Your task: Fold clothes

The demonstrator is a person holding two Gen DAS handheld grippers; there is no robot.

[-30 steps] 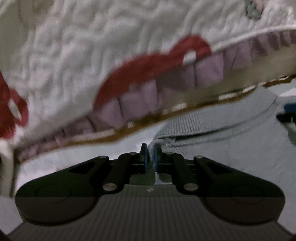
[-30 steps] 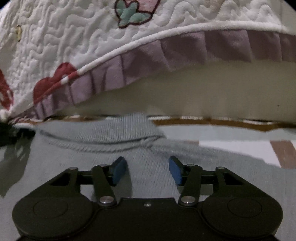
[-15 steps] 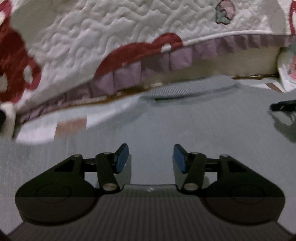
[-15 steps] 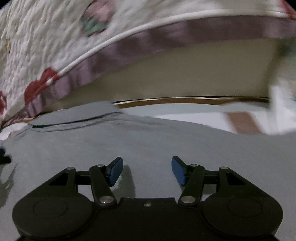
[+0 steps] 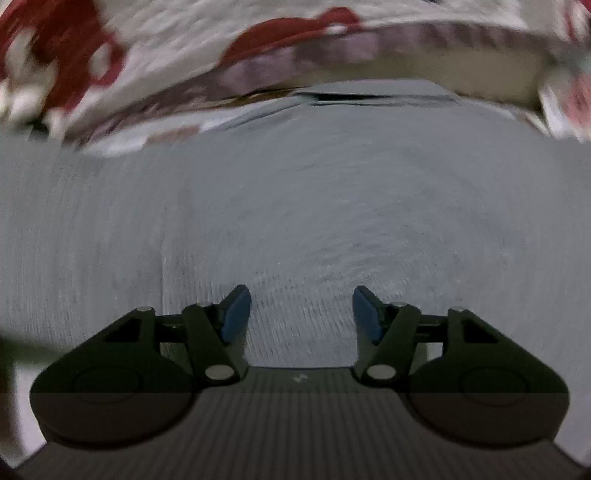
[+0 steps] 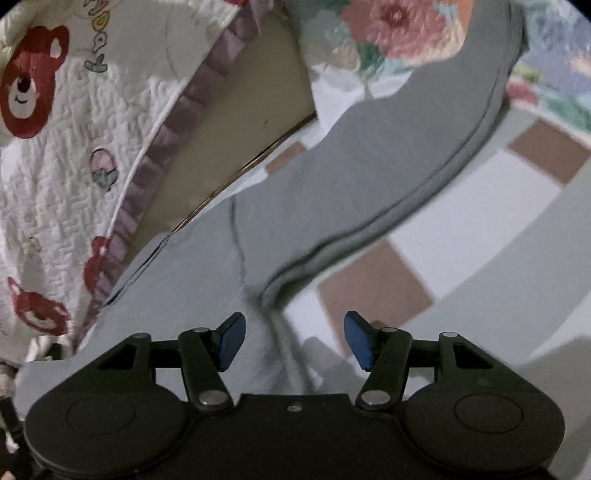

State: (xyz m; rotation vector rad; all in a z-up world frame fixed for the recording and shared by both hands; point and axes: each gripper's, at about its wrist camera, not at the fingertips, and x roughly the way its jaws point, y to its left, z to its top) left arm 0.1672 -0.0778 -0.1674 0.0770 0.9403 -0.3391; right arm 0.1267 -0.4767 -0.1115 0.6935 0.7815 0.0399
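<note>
In the left wrist view, the left gripper [image 5: 301, 312] sits low in the middle of the frame. Its jaws are wide apart and hold nothing. A gray sweater [image 5: 314, 192] lies flat and fills most of the picture. Its neck is near the top middle. A white blanket [image 5: 177, 48] with red shapes runs across the top. This picture is blurry.

In the right wrist view, the right gripper [image 6: 294, 339] is also wide open with nothing in it. The sweater's sleeve [image 6: 406, 147] stretches from the bottom middle up to the upper right, lying on a checked sheet [image 6: 480, 229]. The blanket hangs at the left, and a flowery cloth [image 6: 388, 26] shows at the top.

It looks like the sleeve fold comes next. The right gripper would need to pinch the sleeve and bring it over the body.
</note>
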